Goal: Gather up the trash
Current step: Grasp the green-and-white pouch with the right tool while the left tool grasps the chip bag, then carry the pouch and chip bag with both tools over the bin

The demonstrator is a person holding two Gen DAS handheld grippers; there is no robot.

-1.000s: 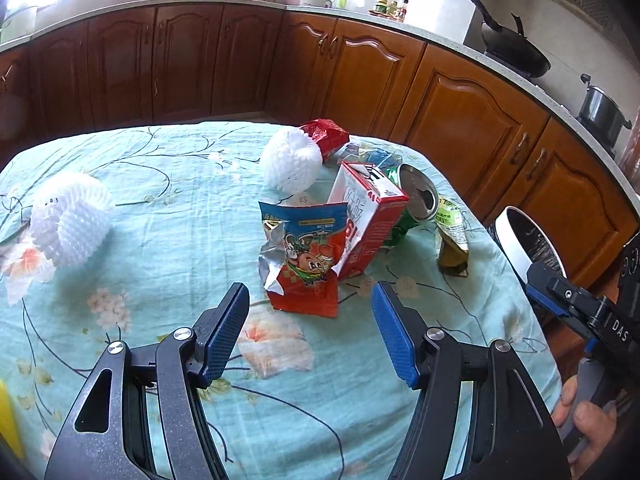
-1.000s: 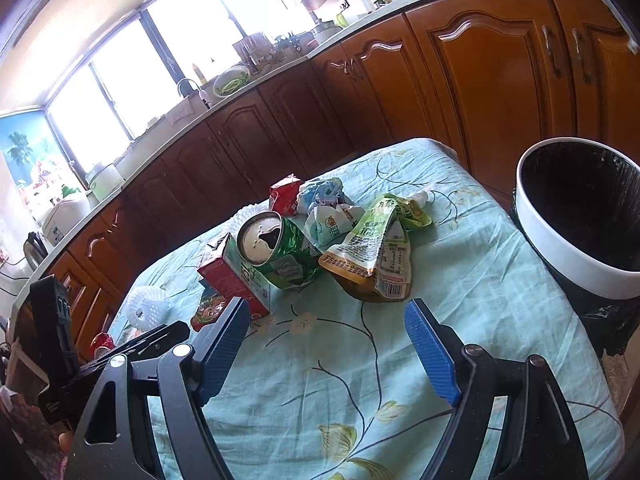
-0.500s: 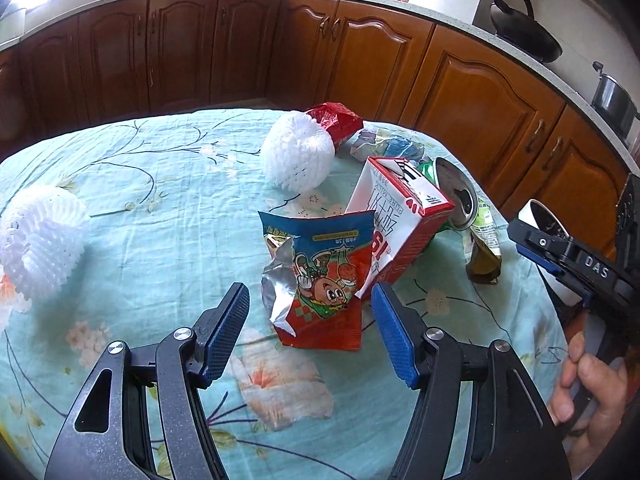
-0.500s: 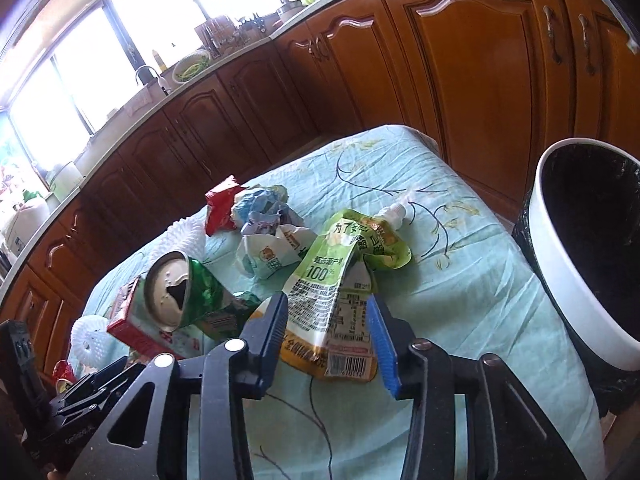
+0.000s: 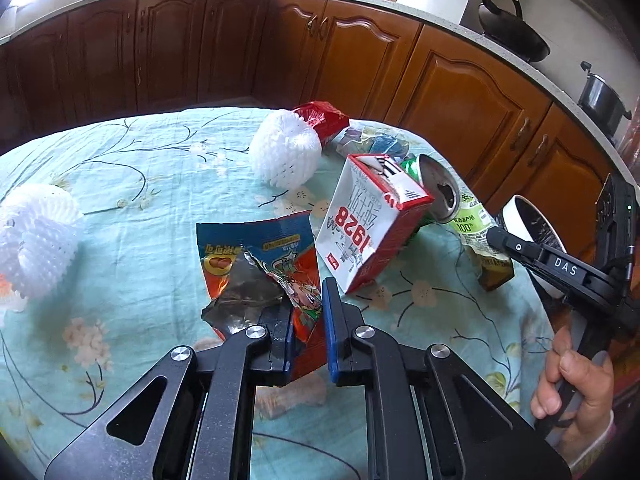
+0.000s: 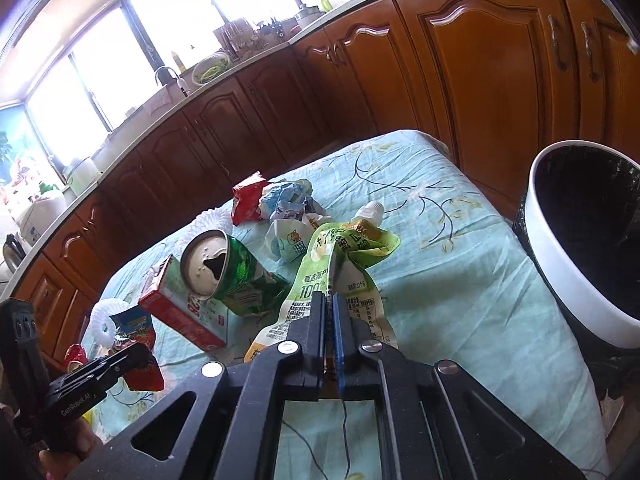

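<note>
you had both grippers clamped, left gripper [image 5: 308,320] on the snack bag [image 5: 260,256] & right gripper [image 6: 329,320] on the green pouch [image 6: 340,276], but nothing showed in the bin [image 6: 576,240] yet; carton, can, nets, wrappers were left on the table.

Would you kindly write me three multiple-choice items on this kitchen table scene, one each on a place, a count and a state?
1. Where is the white-rimmed, black-lined trash bin?
A. On the counter
B. Beside the table's edge
C. On the table's middle

2. How many white foam fruit nets show in the left wrist view?
A. One
B. Two
C. Four

3. What is the right gripper doing?
A. Shut on the green spouted drink pouch
B. Hanging open
C. Shut on the green can

Answers:
1 B: the bin stands past the tablecloth's edge.
2 B: one net sits far, another at left.
3 A: its jaws pinch the pouch.
</note>
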